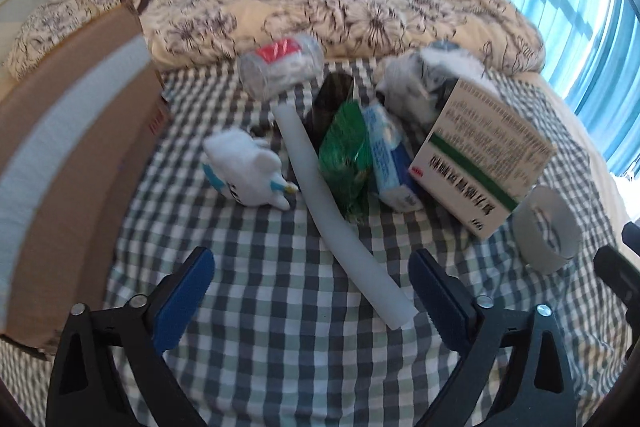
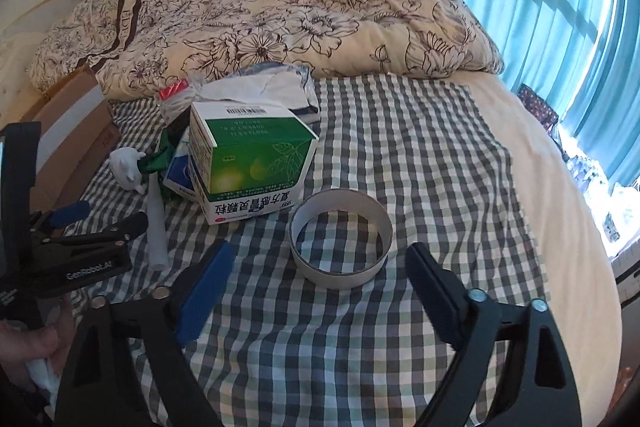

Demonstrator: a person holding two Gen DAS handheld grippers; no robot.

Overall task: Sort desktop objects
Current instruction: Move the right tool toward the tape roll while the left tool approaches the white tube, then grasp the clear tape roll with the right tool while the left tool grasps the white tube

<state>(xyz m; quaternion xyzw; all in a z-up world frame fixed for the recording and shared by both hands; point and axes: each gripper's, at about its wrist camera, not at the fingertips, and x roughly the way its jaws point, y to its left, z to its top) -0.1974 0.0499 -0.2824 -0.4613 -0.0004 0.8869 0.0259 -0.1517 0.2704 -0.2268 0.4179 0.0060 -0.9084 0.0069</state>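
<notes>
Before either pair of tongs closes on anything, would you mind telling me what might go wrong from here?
1. The medicine box sits tilted on the blue carton and green packet; pulling either out may topple it.
2. The white tube lies between the open left tongs and runs into the pile, so lifting it could drag its neighbours.
3. The cardboard ring before the open right tongs looks thin-walled; a hard squeeze might deform it.

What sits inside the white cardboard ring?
Inside the white cardboard ring only the checked cloth shows; nothing else sits there. The near wall hides a sliver of its floor.
</notes>
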